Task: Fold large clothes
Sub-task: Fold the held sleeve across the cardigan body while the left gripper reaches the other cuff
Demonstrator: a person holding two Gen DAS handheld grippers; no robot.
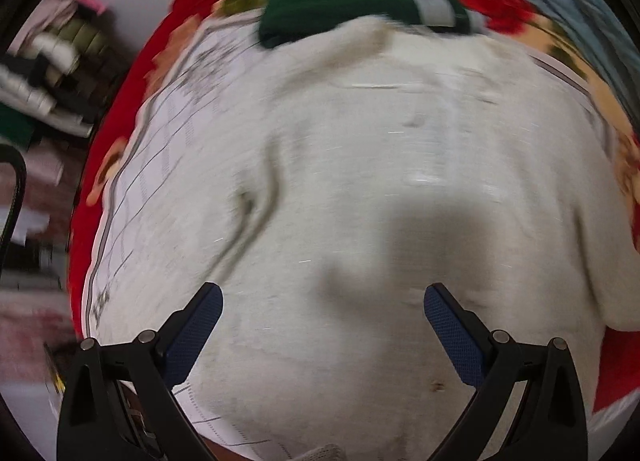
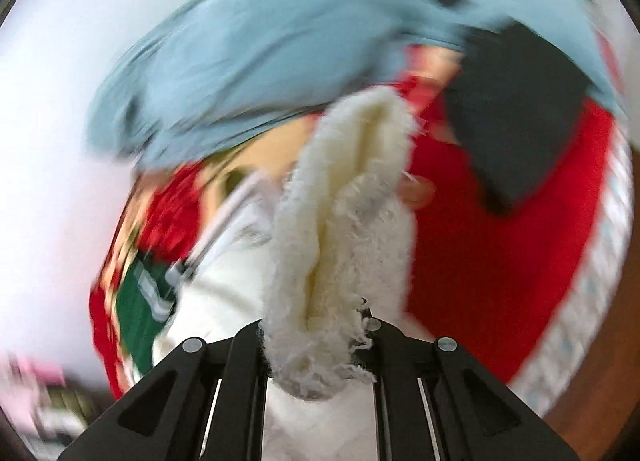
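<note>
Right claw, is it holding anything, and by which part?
Yes. The right claw is shut on the fluffy cream garment, pinching a bunched fold of it with a frayed edge; which part of the garment cannot be told.

Bright, even light; heavy motion blur, fisheye-bent edges, one soft shadow.

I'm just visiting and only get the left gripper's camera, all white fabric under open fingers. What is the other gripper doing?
Observer: The right gripper is shut on a fluffy cream edge of the white garment, which bunches up between its fingers.
Operator: Anything lying beyond it?
Observer: A light blue garment is spread over the far end of the red floral blanket.
Operator: Anything else I can't see?
Observer: A dark folded piece rests partly on the blue garment, partly on the blanket.
</note>
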